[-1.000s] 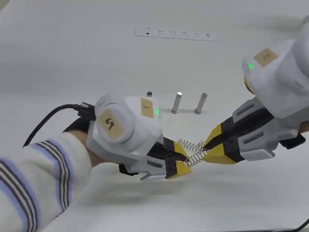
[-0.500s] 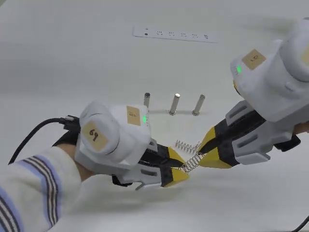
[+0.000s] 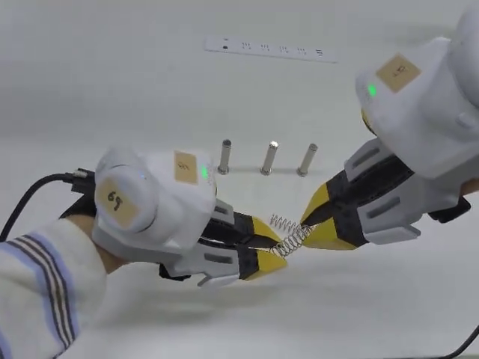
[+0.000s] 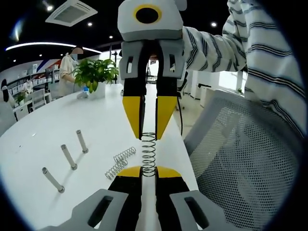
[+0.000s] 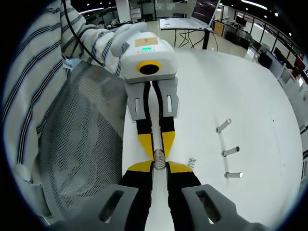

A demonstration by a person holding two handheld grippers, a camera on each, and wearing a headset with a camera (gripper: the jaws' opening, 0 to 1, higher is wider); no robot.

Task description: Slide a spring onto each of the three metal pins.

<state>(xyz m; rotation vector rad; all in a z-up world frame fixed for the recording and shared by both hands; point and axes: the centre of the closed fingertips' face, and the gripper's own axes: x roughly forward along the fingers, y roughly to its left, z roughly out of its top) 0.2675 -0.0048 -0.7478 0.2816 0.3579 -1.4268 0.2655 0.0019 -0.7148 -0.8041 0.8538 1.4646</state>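
Note:
Three upright metal pins (image 3: pixel 269 158) stand bare in a row on the white table, also seen as pins (image 4: pixel 68 157) and pins (image 5: pixel 230 152). A short spring (image 3: pixel 294 241) spans the gap between both grippers. My left gripper (image 3: pixel 281 250) is shut on its lower end, and my right gripper (image 3: pixel 307 226) is shut on its upper end. In the left gripper view the spring (image 4: pixel 149 154) runs from my left gripper (image 4: pixel 149 171) up to the right gripper (image 4: pixel 149 131). In the right gripper view the spring (image 5: pixel 159 156) sits above my right gripper (image 5: pixel 160 166). Loose springs (image 4: pixel 120 161) lie beside it.
A white power strip (image 3: pixel 262 48) lies at the far side of the table. A loose spring (image 3: pixel 282 222) rests on the table just behind the held one. A black cable (image 3: pixel 34 196) trails off to the left. A mesh chair (image 4: pixel 240 144) stands beside the table.
My left hand has swung to the left, so its gripper lies flatter. Both grippers still hold the same spring in front of the pins. The head camera has shifted slightly.

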